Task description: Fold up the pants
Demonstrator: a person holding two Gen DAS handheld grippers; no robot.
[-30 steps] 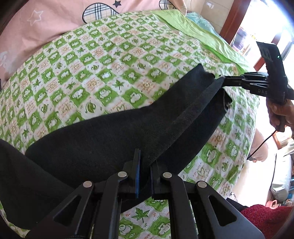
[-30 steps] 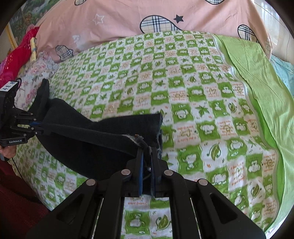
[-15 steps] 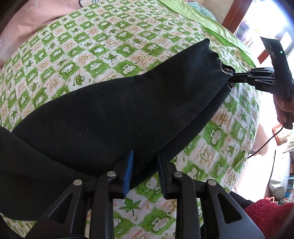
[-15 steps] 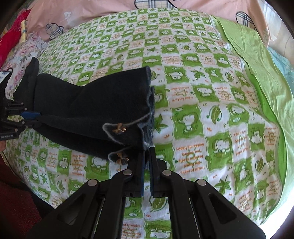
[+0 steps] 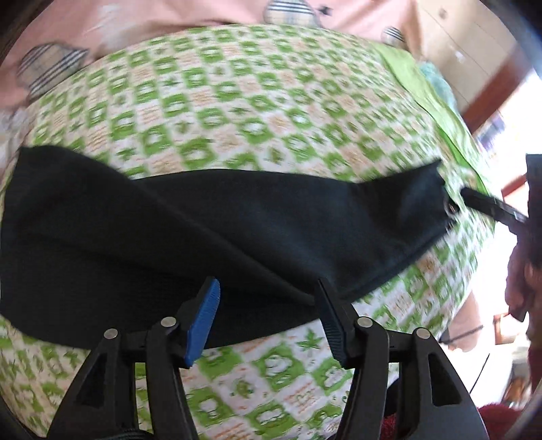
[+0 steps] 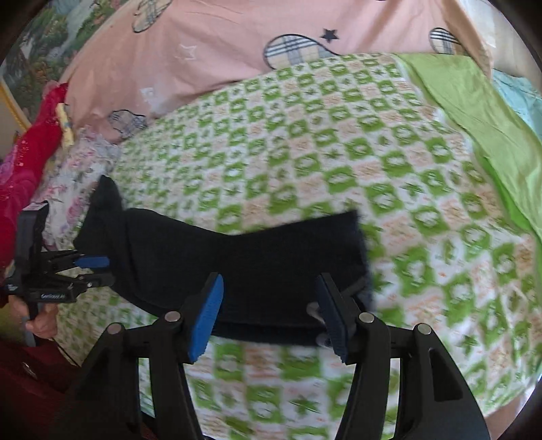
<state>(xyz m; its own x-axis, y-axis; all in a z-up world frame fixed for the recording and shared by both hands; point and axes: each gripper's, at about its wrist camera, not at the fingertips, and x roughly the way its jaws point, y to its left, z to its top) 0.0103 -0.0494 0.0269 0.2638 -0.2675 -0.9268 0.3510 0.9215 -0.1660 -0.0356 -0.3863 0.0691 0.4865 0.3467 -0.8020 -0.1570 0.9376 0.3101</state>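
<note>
Matt black cloth pants (image 5: pixel 237 230)

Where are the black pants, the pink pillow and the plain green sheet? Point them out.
black pants (image 5: pixel 237 230), left wrist view, middle of the dark fabric.
pink pillow (image 6: pixel 216 57), right wrist view, its plain pink front.
plain green sheet (image 6: pixel 474 111), right wrist view, its upper stretch.

Black pants (image 5: pixel 237 230) lie flat across green-and-white checked bedspread (image 5: pixel 257 111), long axis running left to right, hem end at right. Picture motion-blurred. Left gripper (image 5: pixel 267 321) low in frame, jaws opening; pads stand apart and clear of the cloth, whose near edge shows in the gap between them (blue pad on the left finger). Right gripper (image 5: pixel 487 210) at far right, tip just beside the hem; state not readable. A hand (image 5: pixel 521 281) grips its handle. Pink quilt (image 5: pixel 169 20) beyond the bedspread.
</note>
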